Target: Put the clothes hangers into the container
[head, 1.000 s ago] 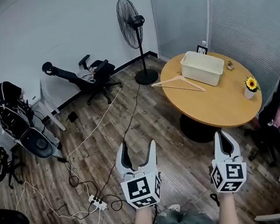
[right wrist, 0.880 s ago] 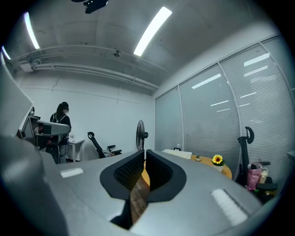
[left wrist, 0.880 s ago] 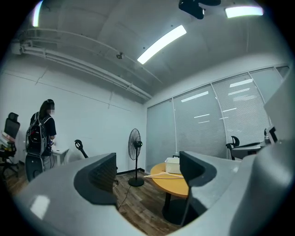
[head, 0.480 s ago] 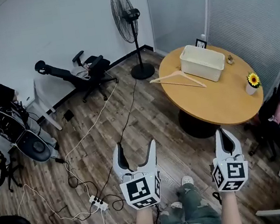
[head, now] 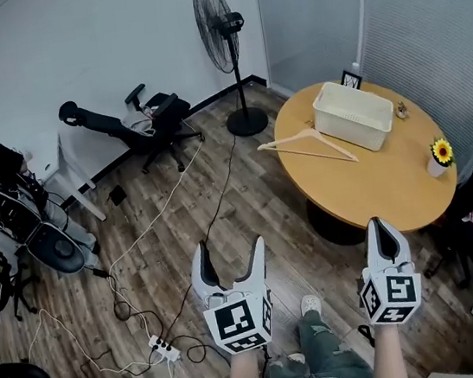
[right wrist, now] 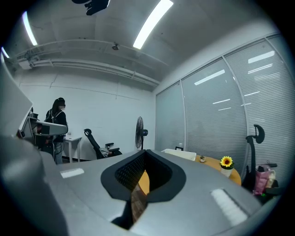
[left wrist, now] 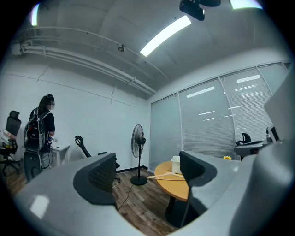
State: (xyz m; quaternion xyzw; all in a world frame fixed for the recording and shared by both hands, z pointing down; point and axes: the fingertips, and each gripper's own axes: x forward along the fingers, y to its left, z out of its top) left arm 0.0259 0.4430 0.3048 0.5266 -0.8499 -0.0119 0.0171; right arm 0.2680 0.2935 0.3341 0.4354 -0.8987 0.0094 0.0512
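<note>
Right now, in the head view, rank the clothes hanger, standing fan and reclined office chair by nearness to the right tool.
1. clothes hanger, on the table
2. standing fan, beyond the table
3. reclined office chair, far left

Pale wooden clothes hanger lies flat — just beside the open white container.

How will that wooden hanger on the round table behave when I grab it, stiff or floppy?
The hanger looks like thin rigid wood, so probably stiff and light. Gripped at one arm, its wide triangle would likely tilt. Lying flat on the smooth table, it may slide if nudged.
</note>
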